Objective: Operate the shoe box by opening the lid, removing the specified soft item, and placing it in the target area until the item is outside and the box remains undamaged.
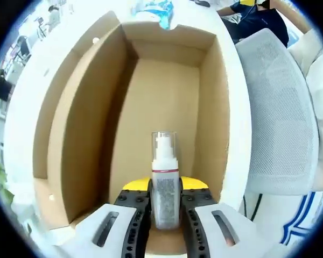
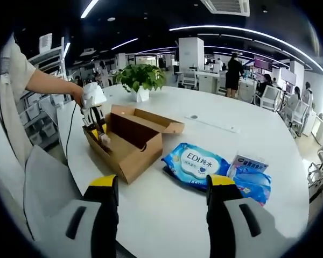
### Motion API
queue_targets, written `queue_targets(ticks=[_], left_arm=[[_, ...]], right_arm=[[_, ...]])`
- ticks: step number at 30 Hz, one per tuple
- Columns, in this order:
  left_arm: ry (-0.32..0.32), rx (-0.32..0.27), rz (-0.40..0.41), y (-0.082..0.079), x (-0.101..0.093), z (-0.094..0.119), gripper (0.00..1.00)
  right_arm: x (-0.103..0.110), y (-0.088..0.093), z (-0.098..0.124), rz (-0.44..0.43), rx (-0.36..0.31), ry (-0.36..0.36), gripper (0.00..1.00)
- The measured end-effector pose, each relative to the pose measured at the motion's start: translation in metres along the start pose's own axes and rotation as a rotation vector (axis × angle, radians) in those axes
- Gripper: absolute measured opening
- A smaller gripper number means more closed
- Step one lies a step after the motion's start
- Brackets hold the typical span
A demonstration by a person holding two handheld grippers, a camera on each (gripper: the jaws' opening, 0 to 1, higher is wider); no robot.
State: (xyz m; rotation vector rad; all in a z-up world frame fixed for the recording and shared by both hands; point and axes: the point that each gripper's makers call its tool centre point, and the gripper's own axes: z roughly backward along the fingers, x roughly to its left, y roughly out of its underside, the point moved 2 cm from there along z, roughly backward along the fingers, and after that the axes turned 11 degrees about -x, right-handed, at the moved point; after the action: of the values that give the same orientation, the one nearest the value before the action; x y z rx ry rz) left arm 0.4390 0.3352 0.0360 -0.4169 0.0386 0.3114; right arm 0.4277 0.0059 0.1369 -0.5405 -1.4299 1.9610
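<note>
The brown cardboard shoe box (image 1: 86, 134) lies open below my left gripper (image 1: 164, 212), its floor bare. That gripper is shut on a small white spray bottle (image 1: 164, 183) with a clear cap, held upright over the box's near end. In the right gripper view the box (image 2: 132, 145) sits on the white table with its lid (image 2: 151, 121) folded back, and a person's hand holds the left gripper (image 2: 98, 131) at the box's left end. A blue soft wipes pack (image 2: 196, 163) lies on the table right of the box. My right gripper (image 2: 164, 215) is open and holds nothing, hovering near the table's front.
A smaller blue-and-white pack (image 2: 251, 180) lies beside the wipes. A potted plant (image 2: 141, 78) stands at the table's (image 2: 220, 115) far side. A grey mesh chair (image 1: 274, 107) stands next to the table by the box. People and desks fill the office behind.
</note>
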Motion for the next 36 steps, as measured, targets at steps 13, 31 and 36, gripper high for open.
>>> queue_targets(ticks=[13, 31, 36], left_arm=[[0.004, -0.079, -0.068, -0.034, -0.014, 0.015, 0.16], [0.015, -0.158, -0.162, -0.072, -0.038, 0.024, 0.16], [0.030, -0.181, -0.189, -0.082, -0.043, 0.025, 0.16]], right_arm=[[0.011, -0.005, -0.006, 0.029, -0.008, -0.043, 0.56], [0.043, -0.018, -0.025, 0.095, -0.021, -0.200, 0.44], [0.053, -0.022, -0.029, 0.112, -0.022, -0.259, 0.43]])
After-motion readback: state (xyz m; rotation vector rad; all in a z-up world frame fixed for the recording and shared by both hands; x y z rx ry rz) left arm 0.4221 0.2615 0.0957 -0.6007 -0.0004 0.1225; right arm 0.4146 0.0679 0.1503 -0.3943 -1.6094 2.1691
